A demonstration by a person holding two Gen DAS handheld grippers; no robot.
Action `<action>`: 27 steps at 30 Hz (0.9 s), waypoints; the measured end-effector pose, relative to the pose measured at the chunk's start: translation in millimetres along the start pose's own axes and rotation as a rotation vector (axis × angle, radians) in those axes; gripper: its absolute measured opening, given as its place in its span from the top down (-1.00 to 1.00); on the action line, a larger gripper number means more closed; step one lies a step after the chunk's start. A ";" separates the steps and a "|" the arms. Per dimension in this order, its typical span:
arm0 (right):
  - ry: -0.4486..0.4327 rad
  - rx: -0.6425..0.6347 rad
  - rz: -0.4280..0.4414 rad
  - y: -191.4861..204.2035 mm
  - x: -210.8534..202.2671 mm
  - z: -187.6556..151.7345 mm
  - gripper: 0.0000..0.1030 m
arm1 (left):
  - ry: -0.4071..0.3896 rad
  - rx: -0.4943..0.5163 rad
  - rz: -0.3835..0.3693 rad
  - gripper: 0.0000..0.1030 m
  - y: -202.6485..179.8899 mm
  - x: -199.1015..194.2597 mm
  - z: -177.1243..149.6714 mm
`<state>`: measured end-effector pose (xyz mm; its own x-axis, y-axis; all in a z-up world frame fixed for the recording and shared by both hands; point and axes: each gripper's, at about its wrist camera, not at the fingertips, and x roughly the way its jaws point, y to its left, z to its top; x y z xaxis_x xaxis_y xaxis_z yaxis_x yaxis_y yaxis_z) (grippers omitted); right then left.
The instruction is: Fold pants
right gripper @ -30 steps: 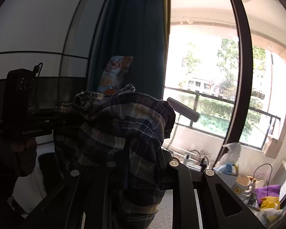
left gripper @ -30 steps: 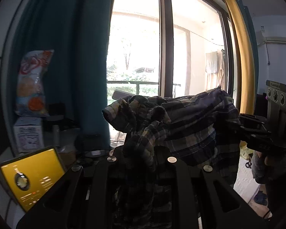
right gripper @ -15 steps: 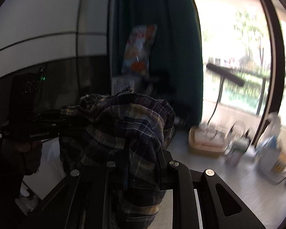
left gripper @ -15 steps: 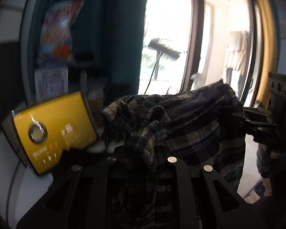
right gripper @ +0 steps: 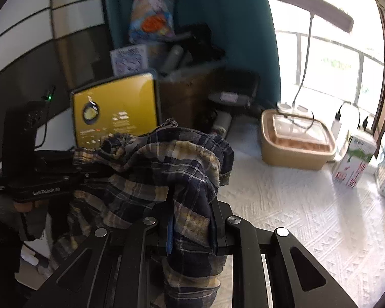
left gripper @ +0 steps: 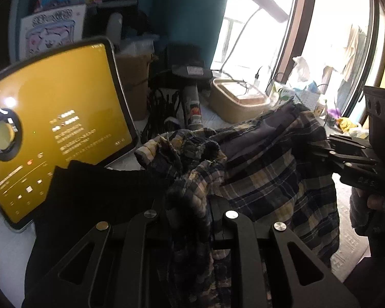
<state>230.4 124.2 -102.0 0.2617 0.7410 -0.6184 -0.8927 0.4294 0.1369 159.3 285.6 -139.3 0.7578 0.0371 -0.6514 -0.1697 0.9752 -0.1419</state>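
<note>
The plaid pants hang bunched in the air, above and left of the white tabletop; left hand-held gripper and right hand-held gripper each pinch an end, the span running sideways between them, neither nearer.

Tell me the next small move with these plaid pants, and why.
Probably lower both grippers onto the bare white tabletop and lay the plaid pants flat. The left gripper and right gripper each clamp bunched fabric, which hangs crumpled between them above the table, too rumpled to fold.
</note>
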 end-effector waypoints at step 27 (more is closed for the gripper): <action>0.133 0.087 -0.089 -47.7 53.6 -27.1 -0.25 | 0.103 -0.085 0.106 -0.10 18.6 32.7 8.1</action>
<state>277.1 129.4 -162.7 0.2820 0.6255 -0.7274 -0.8315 0.5376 0.1399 186.0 306.8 -157.1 0.6650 0.1123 -0.7384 -0.3016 0.9448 -0.1279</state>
